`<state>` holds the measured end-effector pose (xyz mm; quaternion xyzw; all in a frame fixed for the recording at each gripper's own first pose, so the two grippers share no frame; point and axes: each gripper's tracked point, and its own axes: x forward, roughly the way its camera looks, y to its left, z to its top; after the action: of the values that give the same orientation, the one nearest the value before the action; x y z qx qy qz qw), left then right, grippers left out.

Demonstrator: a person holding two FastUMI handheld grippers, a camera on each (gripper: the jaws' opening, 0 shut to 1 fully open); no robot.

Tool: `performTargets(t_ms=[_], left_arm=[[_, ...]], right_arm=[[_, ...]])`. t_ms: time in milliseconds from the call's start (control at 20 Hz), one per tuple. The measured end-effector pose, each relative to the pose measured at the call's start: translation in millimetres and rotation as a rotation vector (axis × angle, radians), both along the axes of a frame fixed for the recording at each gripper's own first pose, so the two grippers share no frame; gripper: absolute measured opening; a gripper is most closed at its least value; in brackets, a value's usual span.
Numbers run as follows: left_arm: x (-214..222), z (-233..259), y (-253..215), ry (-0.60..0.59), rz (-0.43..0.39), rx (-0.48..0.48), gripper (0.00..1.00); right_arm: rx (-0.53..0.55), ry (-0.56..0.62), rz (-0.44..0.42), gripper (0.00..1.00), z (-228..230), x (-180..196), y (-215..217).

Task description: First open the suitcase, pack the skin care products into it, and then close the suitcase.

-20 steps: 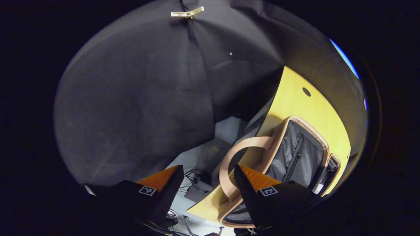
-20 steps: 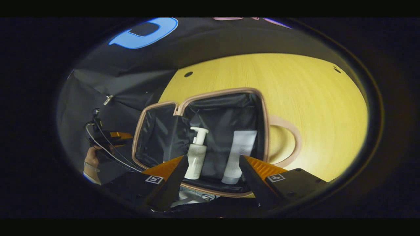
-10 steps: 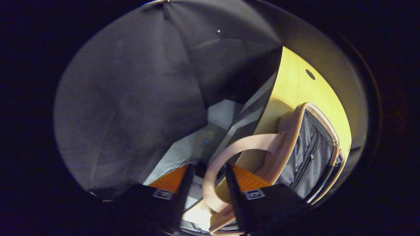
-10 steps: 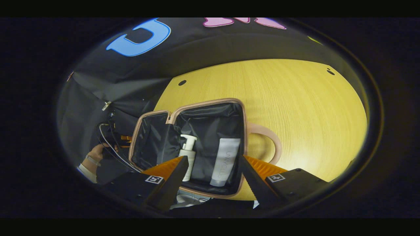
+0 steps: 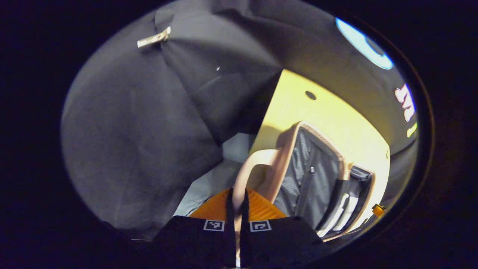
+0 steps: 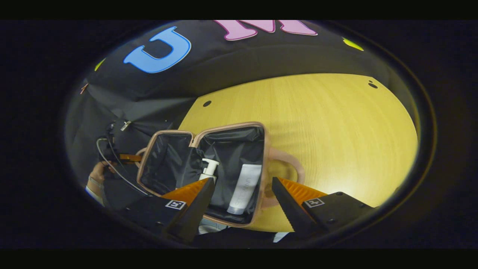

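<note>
A pink suitcase (image 6: 228, 126) lies open on the yellow table (image 6: 317, 119). In its right half sit a white pump bottle (image 6: 208, 169) and a white tube (image 6: 244, 185). My right gripper (image 6: 242, 181) hovers open above the near edge of the case, with nothing between its fingers. In the left gripper view, the lid half (image 5: 287, 149) shows its mesh lining, slightly raised. My left gripper (image 5: 238, 192) is shut on the lid's pink handle (image 5: 248, 164). In the right gripper view that left gripper (image 6: 127, 157) and the hand (image 6: 98, 172) holding it are at the case's left side.
The second pink handle (image 6: 289, 168) lies flat on the table to the right of the case. The table's left edge (image 5: 261, 123) drops to a grey floor (image 5: 213, 179). Black cloth hangs behind, pinned with a clip (image 5: 153, 36). Cables trail from the left gripper.
My left gripper has closed its fingers on the lid's handle, which it straddled open before. My right gripper has drawn back from the case, which looks smaller now.
</note>
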<state>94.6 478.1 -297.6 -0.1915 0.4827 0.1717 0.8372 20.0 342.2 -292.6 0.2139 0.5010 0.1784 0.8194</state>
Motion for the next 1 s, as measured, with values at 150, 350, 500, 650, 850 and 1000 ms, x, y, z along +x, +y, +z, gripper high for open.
performTargets(t_ms=[150, 350, 500, 650, 850, 1000], left_arm=[[2, 68, -37, -0.098, -0.032, -0.007, 0.09], [13, 142, -114, -0.226, -0.105, -0.023, 0.08], [25, 177, -177, -0.283, -0.203, 0.000, 0.08], [42, 195, -263, -0.336, -0.345, -0.026, 0.08], [60, 178, -389, -0.352, -0.533, -0.159, 0.09], [75, 118, -460, -0.288, -0.629, -0.214, 0.08]], right_arm=[[-0.023, -0.061, 0.004, 0.98, 4, 7, -27], [-0.026, -0.116, -0.024, 0.98, 17, 11, -68], [-0.019, -0.164, -0.041, 0.98, 33, 4, -104], [-0.045, -0.209, -0.052, 0.98, 43, -9, -144], [-0.079, -0.243, -0.114, 0.98, 48, -27, -188], [-0.098, -0.229, -0.175, 0.98, 48, -44, -226]])
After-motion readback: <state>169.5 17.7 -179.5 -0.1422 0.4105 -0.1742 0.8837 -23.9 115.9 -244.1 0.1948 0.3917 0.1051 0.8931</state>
